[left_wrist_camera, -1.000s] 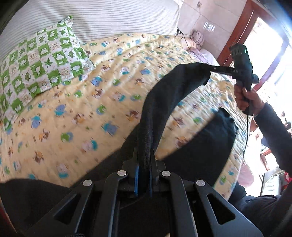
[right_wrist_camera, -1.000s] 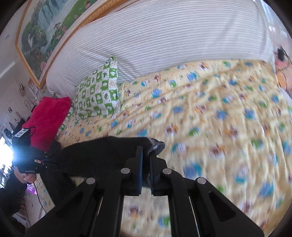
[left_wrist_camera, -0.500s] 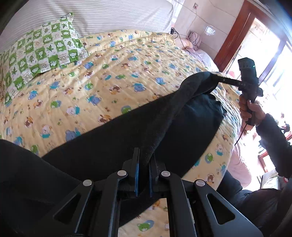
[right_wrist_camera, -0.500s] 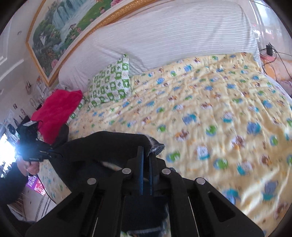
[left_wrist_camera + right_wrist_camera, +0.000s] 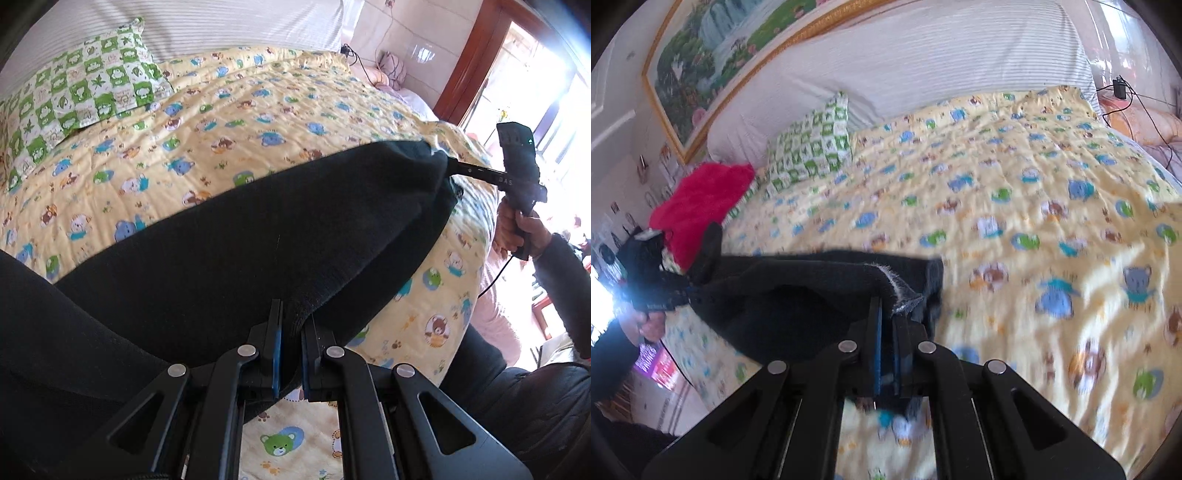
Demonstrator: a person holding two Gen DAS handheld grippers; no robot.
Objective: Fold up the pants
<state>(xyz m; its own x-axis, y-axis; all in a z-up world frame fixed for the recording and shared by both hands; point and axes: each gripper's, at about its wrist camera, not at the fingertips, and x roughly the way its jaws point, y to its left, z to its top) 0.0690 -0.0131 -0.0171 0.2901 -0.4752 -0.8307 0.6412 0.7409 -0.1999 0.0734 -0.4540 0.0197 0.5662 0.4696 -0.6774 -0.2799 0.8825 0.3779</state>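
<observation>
Black knitted pants (image 5: pixel 258 236), soft thick fabric, recorded first from the left wrist view: one end is pinched between the blue-padded fingers (image 5: pixel 277 354) of the left gripper (image 5: pixel 291 350), jaws pressed together on a bunched ridge of cloth; from there the garment stretches in a broad band across the yellow quilted bedspread with cartoon animal print (image 5: pixel 229 122) to the right gripper (image 5: pixel 448 168), seen at a distance in the person's right hand (image 5: pixel 517 229), its tips buried in the far end of the cloth. Whether the band rests on the quilt or hangs just above it cannot be told. Green-and-white checked pillow (image 5: pixel 85 88) lies well apart at the head of the bed. Right wrist view, blurred: right gripper (image 5: pixel 886 325) closed on a hem (image 5: pixel 897 291) showing a pale fuzzy lining, only a thin edge caught between the pads; pants (image 5: pixel 798 291) run leftward to the left gripper (image 5: pixel 687 291); bright red plush blanket (image 5: pixel 701 199) sits behind it, near the pillow (image 5: pixel 812 151). Risks, as judged: the shallow hem grip may slip if the two ends are pulled further apart; slack in the middle may set down wrinkled or doubled; uneven lowering would skew the legs, spoiling the fold line; the near edge lies close to the bedside and could slide off.
</observation>
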